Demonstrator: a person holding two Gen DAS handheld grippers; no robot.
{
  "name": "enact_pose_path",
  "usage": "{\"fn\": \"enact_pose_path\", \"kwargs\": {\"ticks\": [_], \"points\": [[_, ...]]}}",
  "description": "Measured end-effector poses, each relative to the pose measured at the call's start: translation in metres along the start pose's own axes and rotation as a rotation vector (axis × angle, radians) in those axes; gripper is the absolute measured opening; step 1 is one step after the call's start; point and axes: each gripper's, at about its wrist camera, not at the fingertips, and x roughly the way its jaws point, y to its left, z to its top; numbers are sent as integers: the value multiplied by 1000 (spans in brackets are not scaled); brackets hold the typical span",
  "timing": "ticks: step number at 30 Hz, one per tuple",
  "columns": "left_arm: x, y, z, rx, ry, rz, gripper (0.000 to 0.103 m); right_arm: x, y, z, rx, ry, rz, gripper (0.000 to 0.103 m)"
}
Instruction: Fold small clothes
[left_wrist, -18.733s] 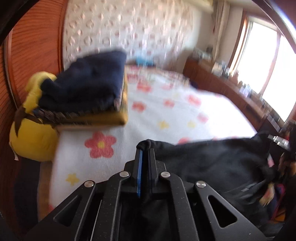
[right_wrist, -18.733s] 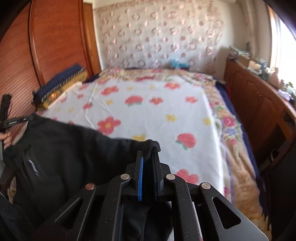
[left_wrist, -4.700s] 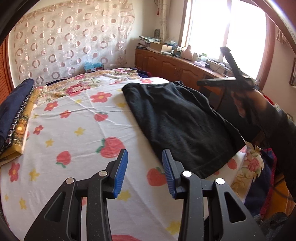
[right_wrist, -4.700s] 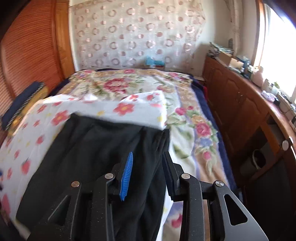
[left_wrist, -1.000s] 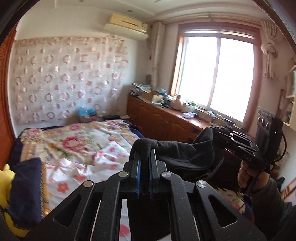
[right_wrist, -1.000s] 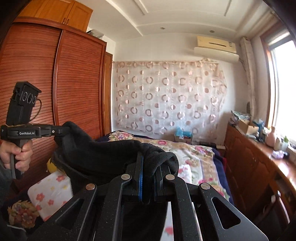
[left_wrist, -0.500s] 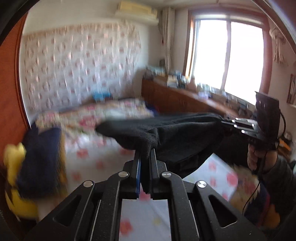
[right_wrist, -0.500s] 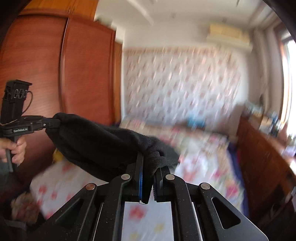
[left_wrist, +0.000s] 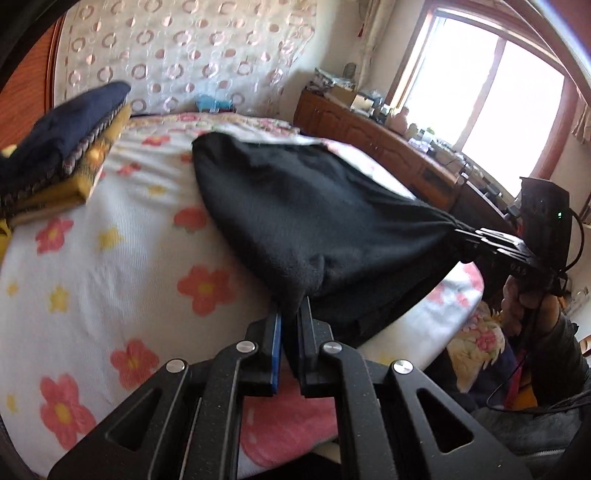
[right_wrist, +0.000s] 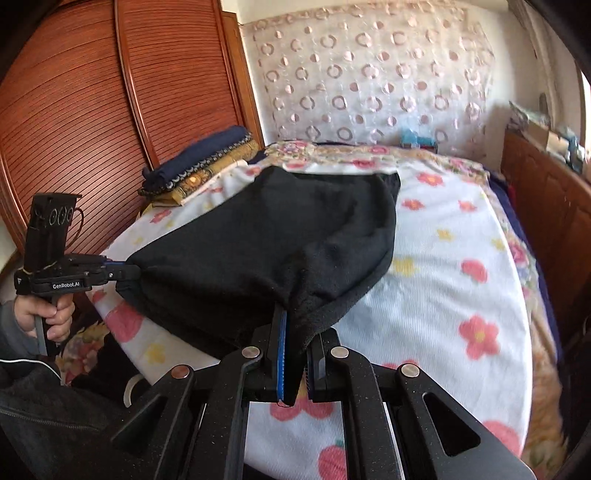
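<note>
A black fleece garment (left_wrist: 314, 218) is stretched over the flowered bedspread (left_wrist: 110, 258). Its far end rests on the bed and its near edge is held up between both grippers. My left gripper (left_wrist: 291, 314) is shut on one near corner. My right gripper (right_wrist: 295, 332) is shut on the other near corner of the garment (right_wrist: 288, 236). The right gripper shows in the left wrist view (left_wrist: 465, 236), and the left gripper shows in the right wrist view (right_wrist: 122, 273).
A stack of folded clothes, navy on top of yellow (right_wrist: 199, 166), lies on the far left of the bed by the wooden wardrobe (right_wrist: 92, 110). A wooden sideboard (left_wrist: 388, 147) runs along the right under the window. The headboard wall is at the back.
Both grippers have come down from high in the air. The garment's far end now lies on the bed, spread out ahead of me.
</note>
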Motion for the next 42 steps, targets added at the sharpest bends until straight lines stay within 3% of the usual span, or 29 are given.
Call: {"fn": "enact_pose_path", "kwargs": {"ticks": [9,15,20,27,32,38,42], "points": [[-1,16,80,35,-107,28,7,24,-24,57,-2,-90,-2,7],[37,52,142,-11,-124,60,7,85,-53,105,14,-86,-25,7],[67,75,168,-32,-103,73,7,142,-77,135,14,-45,-28,7],[104,97,180,-49,-46,82,7,196,-103,154,47,3,5,8],[110,103,175,-37,-21,62,8,206,-103,154,48,15,12,8],[84,104,172,-12,-48,61,22,189,-97,160,35,-2,2,13],[66,109,164,-22,-50,50,36,171,-96,161,7,-23,-62,28]]}}
